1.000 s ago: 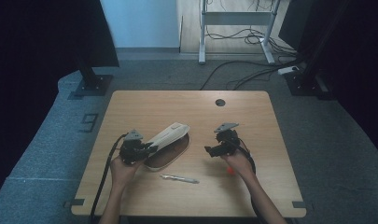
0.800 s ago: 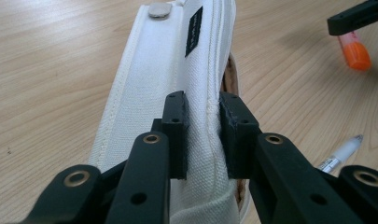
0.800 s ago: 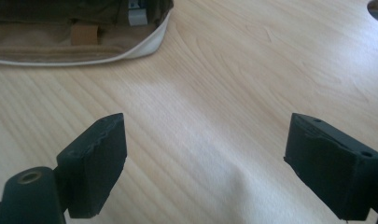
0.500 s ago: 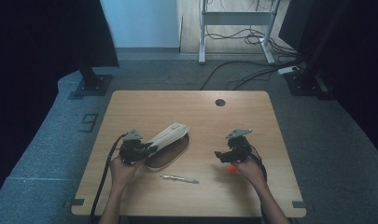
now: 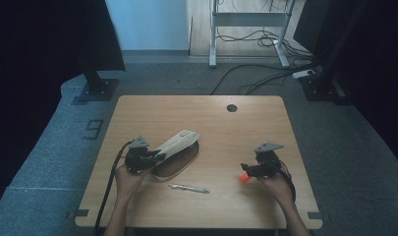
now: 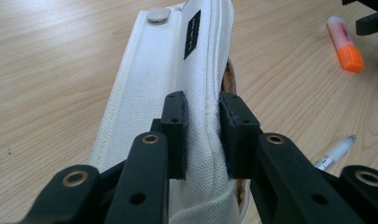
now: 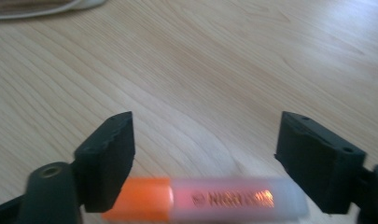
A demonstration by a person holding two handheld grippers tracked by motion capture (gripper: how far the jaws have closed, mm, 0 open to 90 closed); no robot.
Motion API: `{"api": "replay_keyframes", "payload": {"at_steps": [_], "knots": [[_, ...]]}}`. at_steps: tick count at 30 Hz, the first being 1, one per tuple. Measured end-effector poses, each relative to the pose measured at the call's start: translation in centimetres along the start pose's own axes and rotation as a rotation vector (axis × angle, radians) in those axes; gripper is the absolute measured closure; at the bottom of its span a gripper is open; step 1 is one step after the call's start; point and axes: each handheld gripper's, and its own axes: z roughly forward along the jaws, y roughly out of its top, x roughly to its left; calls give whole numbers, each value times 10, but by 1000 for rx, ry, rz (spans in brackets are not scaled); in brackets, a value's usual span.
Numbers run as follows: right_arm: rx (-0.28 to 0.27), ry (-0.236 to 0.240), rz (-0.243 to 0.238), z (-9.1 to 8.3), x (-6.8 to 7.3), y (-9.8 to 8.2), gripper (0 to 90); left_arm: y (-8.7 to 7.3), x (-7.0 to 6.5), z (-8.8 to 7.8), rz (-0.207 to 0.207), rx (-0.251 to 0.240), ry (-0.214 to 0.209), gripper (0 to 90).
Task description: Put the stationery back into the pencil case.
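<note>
A white canvas pencil case (image 5: 179, 141) lies left of the table's middle, its flap raised over a brown inside (image 5: 181, 161). My left gripper (image 5: 155, 157) is shut on the flap's near edge; in the left gripper view the pads (image 6: 175, 126) pinch the white cloth (image 6: 149, 88). An orange highlighter (image 5: 244, 178) lies on the wood at the right. My right gripper (image 5: 246, 170) hovers just over it, open. In the right gripper view the highlighter (image 7: 210, 200) lies lengthwise between the jaws of the right gripper (image 7: 205, 140). They have just been closing and stand apart from it.
A silver pen (image 5: 189, 188) lies near the front edge between my two hands, also seen beside the left jaws (image 6: 336, 151). A round cable hole (image 5: 231, 107) sits at the table's far side. Dark stands and cables are on the floor beyond the table (image 5: 137, 113).
My right gripper has moved right and toward the near edge, down to the orange highlighter, and its jaws have narrowed. The left gripper and the pencil case have stayed put.
</note>
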Motion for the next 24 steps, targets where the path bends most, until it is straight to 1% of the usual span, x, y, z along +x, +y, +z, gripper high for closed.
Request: {"api": "replay_keyframes", "payload": {"at_steps": [2, 6, 8, 14, 18, 22, 24], "knots": [[-4, -18, 5, -4, -4, -6, 244, 0, 0, -1, -1, 0, 0, 731], [8, -39, 18, -11, -13, -18, 310, 0, 0, -1, 0, -2, 0, 731], [16, -40, 24, -12, -16, -23, 327, 0, 0, -1, 0, -2, 0, 731], [29, -69, 41, -17, -25, -35, 379, 0, 0, -1, 0, -2, -2, 731], [37, -76, 44, -17, -29, -37, 390, 0, 0, -1, 0, -2, -3, 731], [42, -78, 27, -15, -30, -37, 383, 0, 0, -1, 4, -1, -1, 730], [38, -74, 43, -14, -32, -38, 372, 0, 0, -1, 4, -2, -1, 730]]}}
